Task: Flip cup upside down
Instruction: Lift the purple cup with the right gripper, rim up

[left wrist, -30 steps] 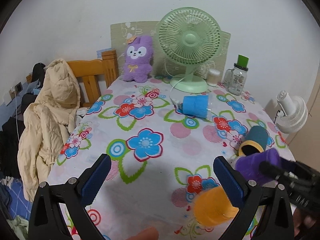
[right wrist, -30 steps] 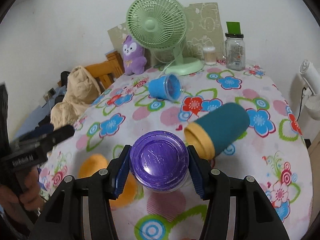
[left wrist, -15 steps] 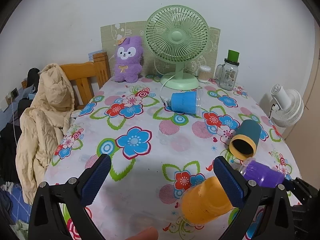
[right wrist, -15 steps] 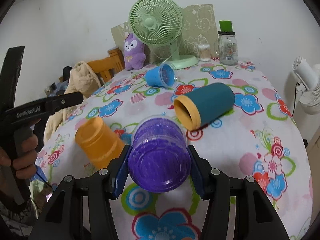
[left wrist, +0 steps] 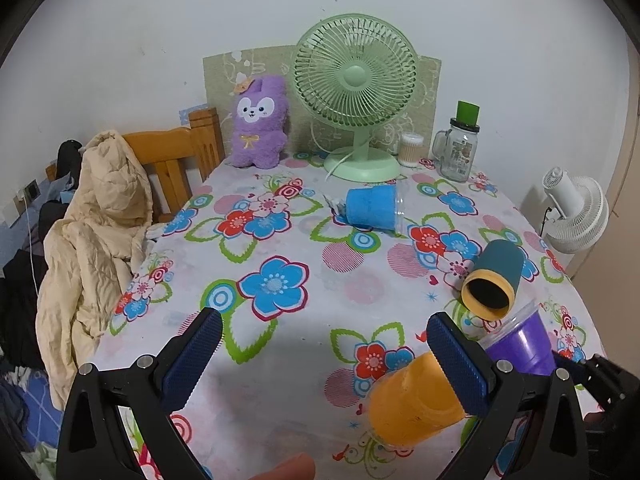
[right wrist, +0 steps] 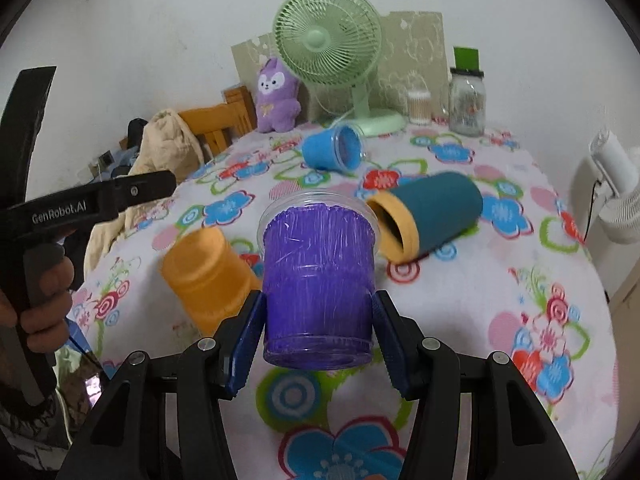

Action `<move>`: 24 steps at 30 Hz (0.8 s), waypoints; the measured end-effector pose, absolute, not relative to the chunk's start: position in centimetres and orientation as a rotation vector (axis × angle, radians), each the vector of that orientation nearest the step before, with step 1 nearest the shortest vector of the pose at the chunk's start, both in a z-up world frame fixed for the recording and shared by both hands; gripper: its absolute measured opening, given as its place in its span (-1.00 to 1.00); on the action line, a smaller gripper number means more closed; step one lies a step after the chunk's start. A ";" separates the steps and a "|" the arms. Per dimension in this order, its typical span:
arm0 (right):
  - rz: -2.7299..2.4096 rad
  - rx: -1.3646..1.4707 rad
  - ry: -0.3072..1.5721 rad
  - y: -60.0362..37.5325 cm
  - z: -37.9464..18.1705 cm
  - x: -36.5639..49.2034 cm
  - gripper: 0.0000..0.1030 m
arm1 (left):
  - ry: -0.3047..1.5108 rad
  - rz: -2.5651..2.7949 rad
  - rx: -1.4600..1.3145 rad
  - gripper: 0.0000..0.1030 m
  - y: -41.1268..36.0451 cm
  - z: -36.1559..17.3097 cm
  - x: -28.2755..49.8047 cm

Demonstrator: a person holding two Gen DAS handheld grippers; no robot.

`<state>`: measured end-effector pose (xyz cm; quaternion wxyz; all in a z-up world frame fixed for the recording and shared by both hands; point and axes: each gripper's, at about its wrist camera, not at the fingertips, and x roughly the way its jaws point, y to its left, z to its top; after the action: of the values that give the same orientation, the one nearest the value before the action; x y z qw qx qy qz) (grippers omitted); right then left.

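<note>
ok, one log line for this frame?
right gripper: shut on purple cup, rim pointing away | left gripper: open, holding nothing | orange cup: on its side

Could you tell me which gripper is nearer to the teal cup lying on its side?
Right. The right gripper, shut on the purple cup, is just beside the teal cup; the left gripper hovers open farther off, beside the orange cup.

Black two-finger left gripper (left wrist: 324, 356), silver screws, blue ribbed jaws, white "GenRobot.AI" lettering, bare-skinned left hand (right wrist: 38, 308)
</note>
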<state>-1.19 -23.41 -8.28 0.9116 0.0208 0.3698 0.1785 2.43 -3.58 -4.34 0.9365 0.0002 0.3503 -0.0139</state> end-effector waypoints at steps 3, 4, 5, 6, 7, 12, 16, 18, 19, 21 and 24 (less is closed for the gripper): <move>0.367 0.044 0.781 -23.0 -8.7 -0.7 0.12 | 0.715 -0.023 -0.012 1.00 -3.1 -4.3 2.5; 0.366 0.047 0.787 -23.0 -8.9 -0.6 0.12 | 0.718 -0.018 -0.014 1.00 -2.9 -4.4 2.5; 0.367 0.050 0.793 -22.9 -9.1 -0.6 0.12 | 0.720 -0.014 -0.014 1.00 -2.8 -4.4 2.6; 0.369 0.052 0.800 -22.8 -9.3 -0.5 0.12 | 0.722 -0.010 -0.014 1.00 -2.6 -4.5 2.7; 0.368 0.050 0.806 -22.6 -9.5 -0.5 0.12 | 0.722 -0.006 -0.015 1.00 -2.4 -4.5 2.7; 0.330 -0.004 0.824 -21.6 -9.7 -0.4 0.30 | 0.724 0.007 -0.033 1.00 -1.7 -4.6 2.9; 0.341 0.018 0.785 -21.9 -9.0 -0.7 0.61 | 0.726 0.004 -0.031 1.00 -1.6 -4.6 2.9; 0.350 0.043 0.779 -22.1 -8.5 -0.7 0.61 | 0.728 0.002 -0.028 1.00 -1.6 -4.6 2.9; 0.348 0.043 0.776 -22.1 -8.3 -0.7 0.61 | 0.728 0.003 -0.026 1.00 -1.6 -4.7 2.9; 0.354 0.035 0.767 -21.9 -7.9 -0.8 0.61 | 0.728 0.003 -0.029 1.00 -1.6 -4.7 2.9; 0.374 0.022 0.756 -21.5 -7.5 -0.9 0.61 | 0.724 0.011 -0.032 1.00 -1.6 -4.7 2.9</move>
<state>-0.92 -21.51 -7.54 0.9123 0.0107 0.3668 0.1816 2.93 -1.58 -4.71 0.9350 -0.0155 0.3542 0.0053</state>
